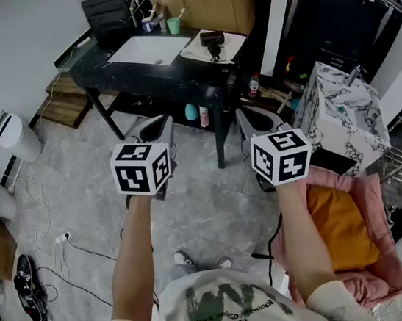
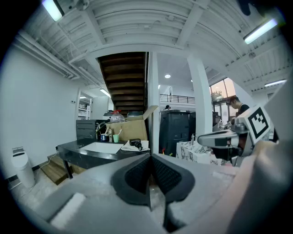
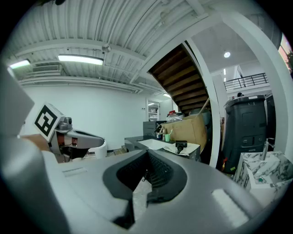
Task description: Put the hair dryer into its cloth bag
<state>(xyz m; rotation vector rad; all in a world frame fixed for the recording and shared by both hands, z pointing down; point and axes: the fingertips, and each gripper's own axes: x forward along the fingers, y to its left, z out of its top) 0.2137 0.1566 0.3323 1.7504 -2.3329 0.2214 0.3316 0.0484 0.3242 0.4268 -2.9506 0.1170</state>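
- Nearest: both arms held out level, side by side, well short of the bench [image 1: 146, 75]. Bare floor lies between the person and it.
- Left tongs [image 2: 149, 176]: pads pressed together, nothing between them. Empty.
- Right tongs [image 3: 143, 172]: pads also together, nothing clamped. Empty.
- Both tongs point toward the bench but are nowhere near touching it or anything on it.
- On the bench, right-hand end: the hair dryer [image 1: 212, 41], dark, lies on a pale cloth [image 1: 236, 41]. That cloth is most likely its cloth bag, spread flat. The dryer rests on top of the cloth, not inside it. No opening can be made out from this far off.
- On the bench, left of the dryer: a white basin or tray [image 1: 147, 50]. At the bench's back edge, a green cup [image 1: 174, 25].
- Behind the bench: an open cardboard box [image 1: 227, 5].
- Progress, as a judgement: nothing done yet. Left to do: close in on the bench, part the tongs, take hold of the bag and find its mouth, lift the dryer, slide it in. Holding the bag open with one pair while the other carries the dryer looks the likely split.
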